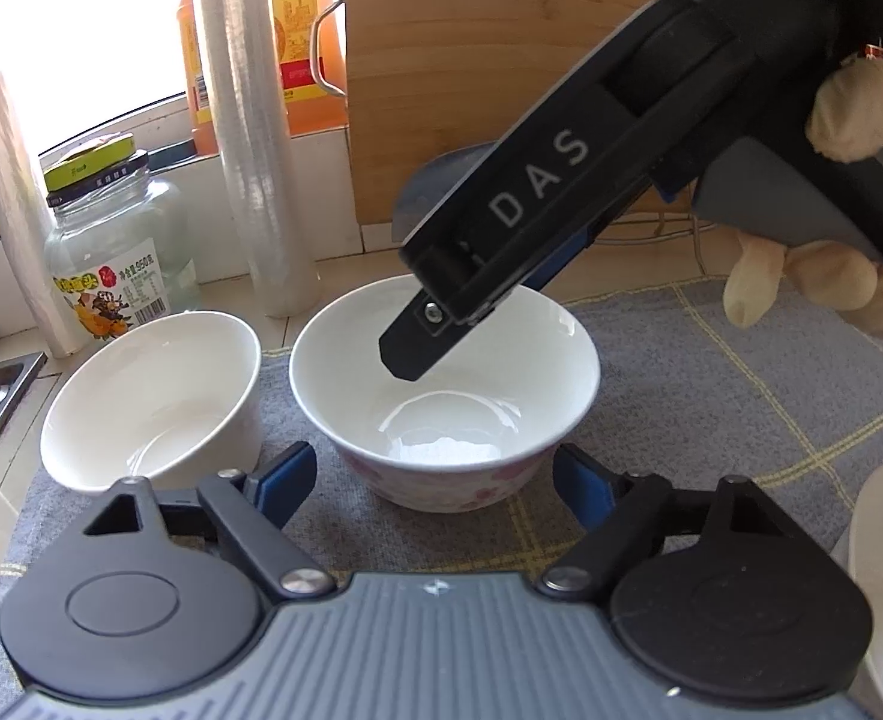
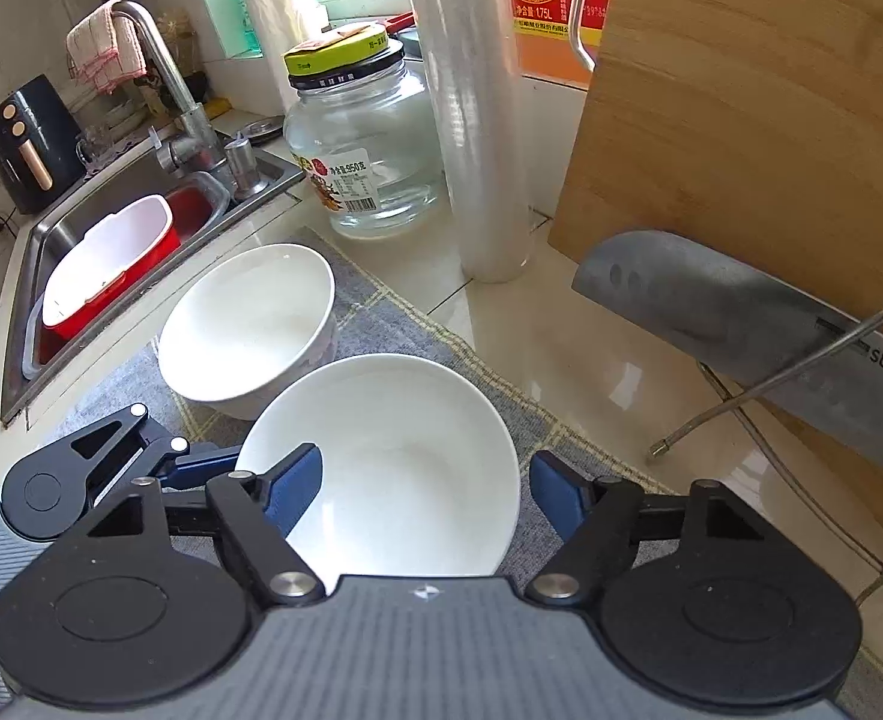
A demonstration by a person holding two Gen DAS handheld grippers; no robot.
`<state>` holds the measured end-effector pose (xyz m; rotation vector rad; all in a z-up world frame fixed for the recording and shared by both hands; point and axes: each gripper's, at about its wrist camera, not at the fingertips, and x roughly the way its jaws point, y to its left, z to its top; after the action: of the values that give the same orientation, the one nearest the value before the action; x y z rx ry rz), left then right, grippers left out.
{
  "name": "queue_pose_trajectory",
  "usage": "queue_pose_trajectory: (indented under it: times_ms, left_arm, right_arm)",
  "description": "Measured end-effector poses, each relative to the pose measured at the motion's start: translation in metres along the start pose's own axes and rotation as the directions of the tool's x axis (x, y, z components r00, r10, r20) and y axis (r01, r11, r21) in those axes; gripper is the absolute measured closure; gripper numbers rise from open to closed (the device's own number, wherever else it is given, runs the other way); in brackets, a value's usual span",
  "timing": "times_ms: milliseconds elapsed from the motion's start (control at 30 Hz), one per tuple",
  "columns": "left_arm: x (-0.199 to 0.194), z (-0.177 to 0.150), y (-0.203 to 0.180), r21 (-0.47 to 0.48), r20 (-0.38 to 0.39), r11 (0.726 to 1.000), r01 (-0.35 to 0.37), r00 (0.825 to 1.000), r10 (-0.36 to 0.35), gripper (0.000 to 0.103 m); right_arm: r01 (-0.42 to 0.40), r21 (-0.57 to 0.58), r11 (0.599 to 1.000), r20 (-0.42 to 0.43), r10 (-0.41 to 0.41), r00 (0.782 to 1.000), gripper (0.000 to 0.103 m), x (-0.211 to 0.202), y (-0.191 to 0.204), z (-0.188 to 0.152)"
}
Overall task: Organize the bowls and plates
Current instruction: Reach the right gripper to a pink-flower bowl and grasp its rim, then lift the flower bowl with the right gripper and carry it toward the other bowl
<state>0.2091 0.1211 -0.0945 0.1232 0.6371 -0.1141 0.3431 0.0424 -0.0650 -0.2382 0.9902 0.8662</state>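
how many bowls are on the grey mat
2 clearly. A plain white bowl sits on the sink side; a pink-flowered bowl sits beside it, nearer the cutting board. A white object at the left wrist view's right edge may be more dishware.

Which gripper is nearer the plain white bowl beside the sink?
Left. The left gripper straddles the pink-patterned bowl, next to the plain white bowl. The right gripper hangs over the patterned bowl's far side.
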Motion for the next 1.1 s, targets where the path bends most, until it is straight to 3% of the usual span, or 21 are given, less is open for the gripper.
queue_pose_trajectory:
  times_ms: [300,1100]
  left_arm:
    - [0.0,0.001,0.0,0.004,0.001,1.0,0.014,1.0,-0.014,0.02]
    - [-0.007,0.004,-0.004,0.055,0.008,0.998,0.005,1.0,-0.005,0.021]
  right_arm:
    - [-0.012,-0.002,1.0,-0.013,0.012,1.0,0.03,0.007,-0.001,0.002]
    - [-0.031,0.01,0.999,-0.022,0.032,0.999,0.032,0.011,-0.002,0.005]
